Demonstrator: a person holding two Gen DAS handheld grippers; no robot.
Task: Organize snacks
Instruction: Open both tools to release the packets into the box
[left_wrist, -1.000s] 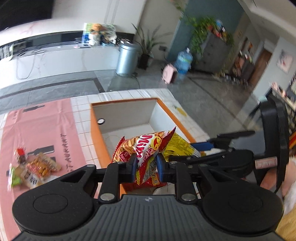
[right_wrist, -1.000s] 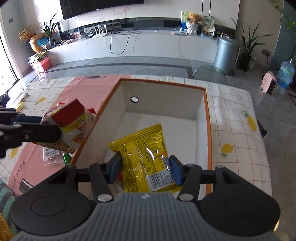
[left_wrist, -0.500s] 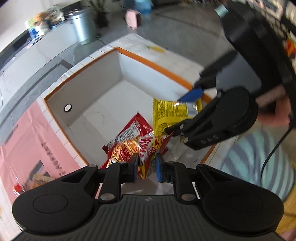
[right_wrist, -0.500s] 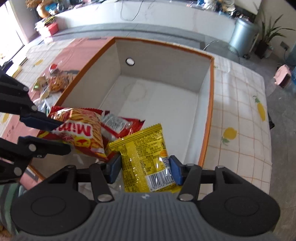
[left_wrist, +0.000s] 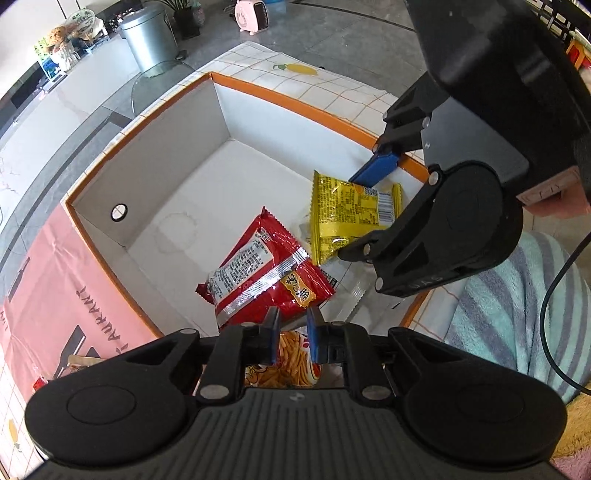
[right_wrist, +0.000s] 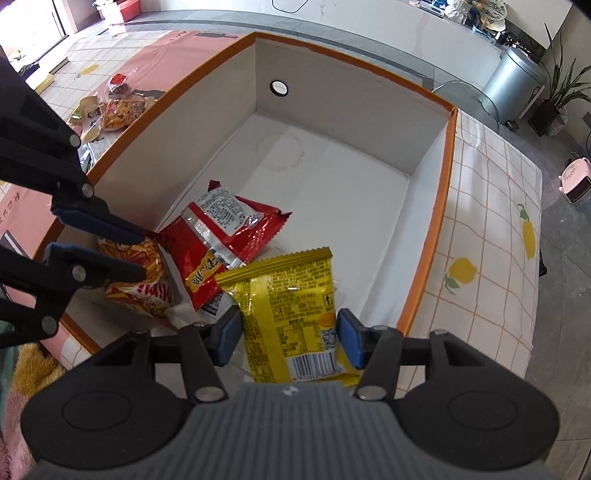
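The orange-rimmed box (left_wrist: 258, 92) on the table (right_wrist: 491, 206) now fills both views; 1 second ago the left view looked across the room with the box below. Both grippers have dropped over the box's near end. The left gripper (left_wrist: 291, 326) has carried the fries packet (left_wrist: 286, 369) from above the rim to inside the box, and its fingers (left_wrist: 271, 332) are clenched on the packet's upper edge. The red packet (left_wrist: 266, 269) lies on the box floor, touching the fries packet. The right gripper (right_wrist: 288, 338) has its fingers set wide on either side of the yellow packet (right_wrist: 291, 314); whether they grip it or have released it cannot be determined. Judgement: 3 packets are in or over the box, and release of the 2 packets between fingers is the step in hand.

View differences:
1. The right wrist view shows more snacks (right_wrist: 110, 107) on the pink mat (right_wrist: 162, 48) outside the box, well apart from both grippers. The left view shows only a sliver there.
2. The left wrist view shows the right gripper's body side-on above the yellow packet and the striped blanket (left_wrist: 517, 314) beyond the table edge.
3. The right wrist view shows the fries packet's face between the left fingers.
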